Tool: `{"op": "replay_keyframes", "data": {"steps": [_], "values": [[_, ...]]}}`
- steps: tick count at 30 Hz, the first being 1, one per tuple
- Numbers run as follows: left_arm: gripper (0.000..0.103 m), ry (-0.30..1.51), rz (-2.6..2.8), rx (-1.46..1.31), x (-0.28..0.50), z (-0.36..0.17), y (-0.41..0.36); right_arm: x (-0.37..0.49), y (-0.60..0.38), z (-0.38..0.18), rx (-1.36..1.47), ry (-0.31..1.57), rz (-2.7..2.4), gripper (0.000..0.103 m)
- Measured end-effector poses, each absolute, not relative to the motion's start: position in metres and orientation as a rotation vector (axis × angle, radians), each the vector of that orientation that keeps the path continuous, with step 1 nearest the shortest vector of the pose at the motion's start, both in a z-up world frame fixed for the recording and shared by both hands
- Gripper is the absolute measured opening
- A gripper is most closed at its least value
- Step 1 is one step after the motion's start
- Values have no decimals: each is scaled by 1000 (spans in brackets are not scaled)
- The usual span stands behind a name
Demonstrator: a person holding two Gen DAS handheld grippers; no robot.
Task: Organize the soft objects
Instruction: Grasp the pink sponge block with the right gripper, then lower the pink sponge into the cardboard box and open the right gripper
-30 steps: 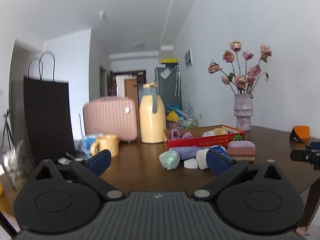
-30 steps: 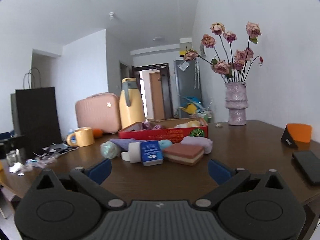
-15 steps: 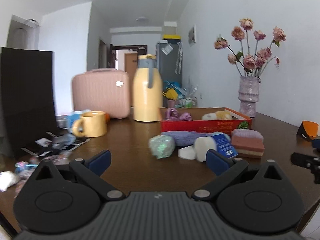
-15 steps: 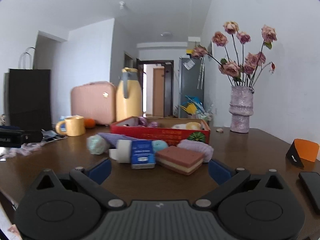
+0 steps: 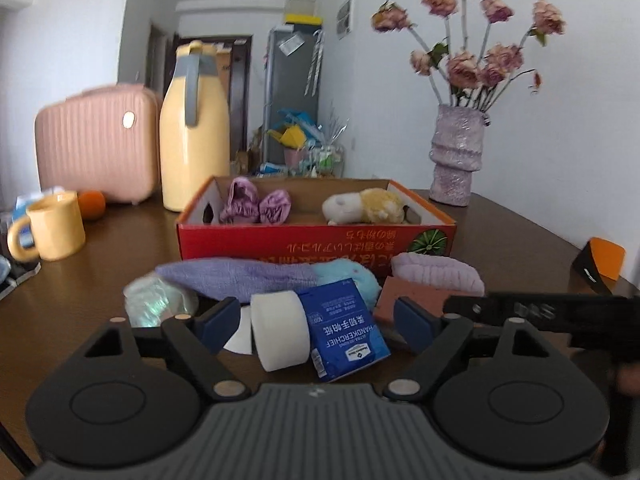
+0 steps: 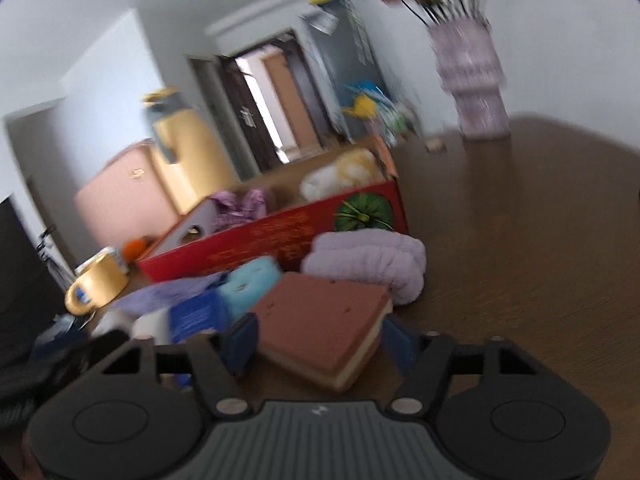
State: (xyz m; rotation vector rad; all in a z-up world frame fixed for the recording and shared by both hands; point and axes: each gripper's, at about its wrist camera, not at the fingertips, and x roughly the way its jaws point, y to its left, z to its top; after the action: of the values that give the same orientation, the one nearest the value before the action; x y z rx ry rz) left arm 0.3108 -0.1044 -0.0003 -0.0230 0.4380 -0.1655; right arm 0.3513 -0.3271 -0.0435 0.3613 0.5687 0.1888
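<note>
A red cardboard box [image 5: 316, 240] on the brown table holds purple cloth items [image 5: 256, 204] and a yellow-white plush [image 5: 364, 206]. In front of it lie a purple cloth [image 5: 240, 276], a light blue soft item [image 5: 348, 276], a lavender towel [image 5: 436, 276], a white roll [image 5: 280, 330], a blue tissue pack [image 5: 344, 330] and a shiny greenish ball [image 5: 156, 306]. My left gripper [image 5: 316, 320] is open around the roll and the tissue pack. My right gripper [image 6: 318, 340] is open around a brown layered sponge [image 6: 324, 330], with the towel [image 6: 368, 264] and box [image 6: 280, 240] behind it.
A yellow jug [image 5: 194, 128], a pink case [image 5: 94, 144], a yellow mug [image 5: 52, 226] and an orange [image 5: 91, 205] stand at the back left. A vase of dried roses [image 5: 456, 160] stands at the back right. An orange-black object [image 5: 600, 264] lies at the right.
Both grippers have moved forward and down toward the pile. The left now brackets the roll and tissue pack, the right brackets the brown sponge. The right view is tilted and blurred.
</note>
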Motion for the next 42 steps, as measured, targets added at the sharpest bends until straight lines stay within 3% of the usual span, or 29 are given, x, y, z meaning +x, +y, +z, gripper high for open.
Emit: {"op": "replay_keyframes", "data": {"steps": [2,10,17,21,26,28,35,42], "values": [[85,463,-158,-29,315,-6,-105,368,-326,-49,350,599,147,51],[85,544,-125,-48,305,-13,-95,357,-325,-58,295,577,213,41],[84,653,-270,-112,264,-21,-96,279,-334,-55,265,628,457,41],[63,716,-339,-176,244,-29,-91,242,-323,-56,249,614,520,42],[55,778,-350,-305,238,-30,-75,234,-317,-57,265,607,543,44],[44,784,-362,-342,240,-31,-71,233,-316,-58,260,600,546,44],[42,795,-401,-414,244,-26,-65,232,-316,-58,307,596,519,41],[42,681,-469,-418,297,23,-68,267,-320,-9,262,456,486,41]]}}
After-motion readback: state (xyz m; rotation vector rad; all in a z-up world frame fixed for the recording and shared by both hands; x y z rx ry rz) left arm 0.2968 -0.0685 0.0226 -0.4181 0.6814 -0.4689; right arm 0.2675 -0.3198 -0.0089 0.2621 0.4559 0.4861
